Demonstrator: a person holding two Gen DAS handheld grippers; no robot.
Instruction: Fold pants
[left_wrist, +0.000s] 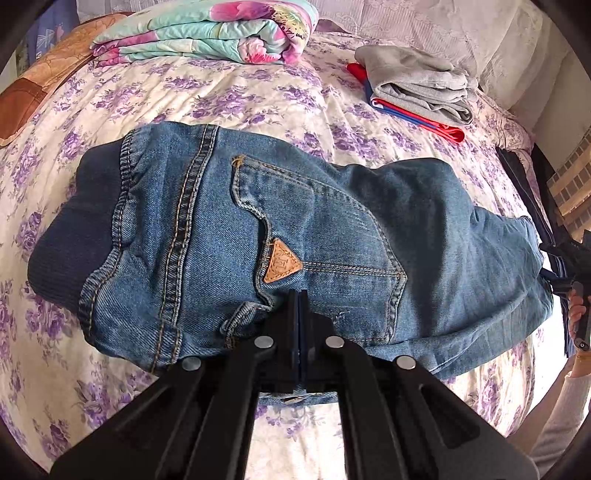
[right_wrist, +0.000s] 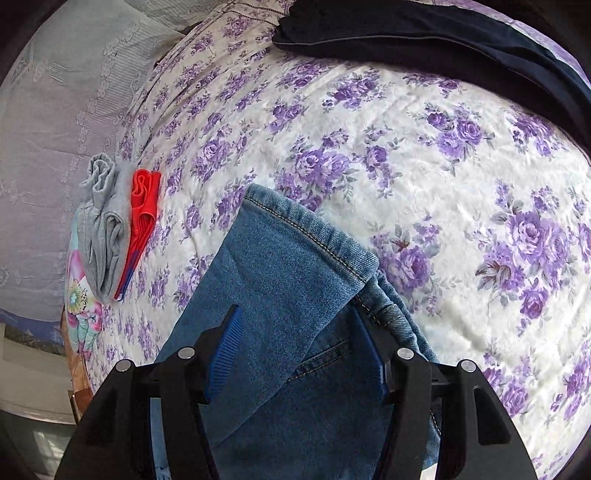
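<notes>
Looking at the jeans (left_wrist: 280, 236) here, they're lying flat on the floral bedspread (left_wrist: 221, 99), already folded at least in half lengthwise, with the long axis running side to side across the left camera's view. Waistband with the dark ribbed band is off to the left, legs trail off to the right.

Left gripper (left_wrist: 298, 295) sits at the near long edge, right around the back pocket with the tan patch (left_wrist: 282, 261). Its jaws are pressed together with basically no gap; it looks like they're pinching the denim edge, though the cloth between the tips is hard to make out.

Right gripper (right_wrist: 295, 325) is down at the leg end. Its jaws are spread wide and straddle the hem (right_wrist: 314, 229) loosely, fabric running between them, not clamped.

So the thing the next move hinges on, as I see it: the hem end is the right hand's, the seat end is the left's, and folding means carrying one end along that long axis over the other. Right one would have to close first.

Folded grey and red clothes (left_wrist: 417, 88) sit further up the bed, well apart.
</notes>
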